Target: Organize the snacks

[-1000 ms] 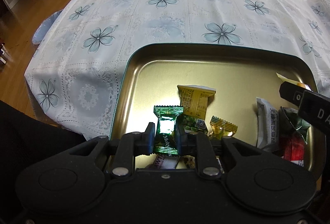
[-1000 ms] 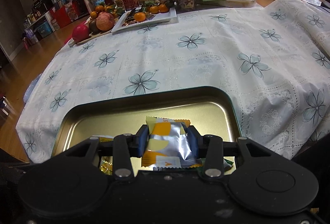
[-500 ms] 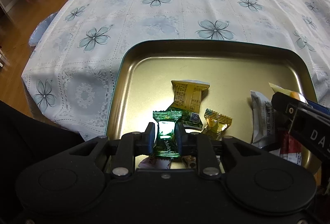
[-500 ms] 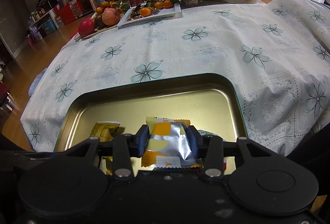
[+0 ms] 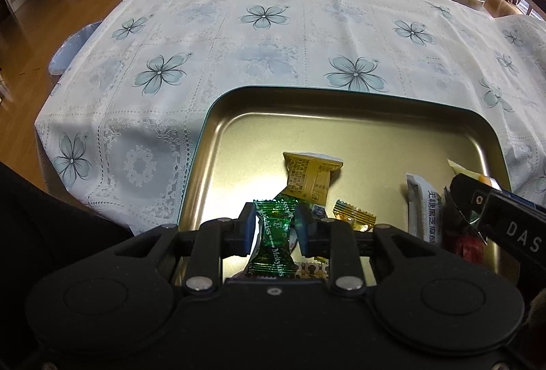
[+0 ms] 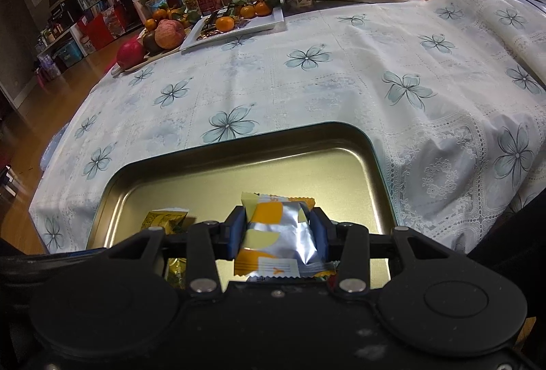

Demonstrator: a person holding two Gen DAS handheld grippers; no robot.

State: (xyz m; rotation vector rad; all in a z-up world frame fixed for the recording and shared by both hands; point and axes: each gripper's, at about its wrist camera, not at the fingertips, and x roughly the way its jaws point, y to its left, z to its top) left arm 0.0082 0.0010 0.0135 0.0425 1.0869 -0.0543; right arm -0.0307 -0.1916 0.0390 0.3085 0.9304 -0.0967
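L wrist view: your left gripper [image 5: 275, 228] has just been opening; the green candy [image 5: 271, 242] sits loose between the pads, long axis running away from you, over the gold tray [image 5: 341, 128] (near edge).

R wrist view: right gripper [image 6: 278, 233] clamps the orange-silver packet [image 6: 278, 235] above the tray's right half.

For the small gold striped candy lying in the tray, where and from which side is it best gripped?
Grip the gold striped candy across its plump middle, coming from above. It lies flat on the gold tray; its crimped ends look thin and floppy.
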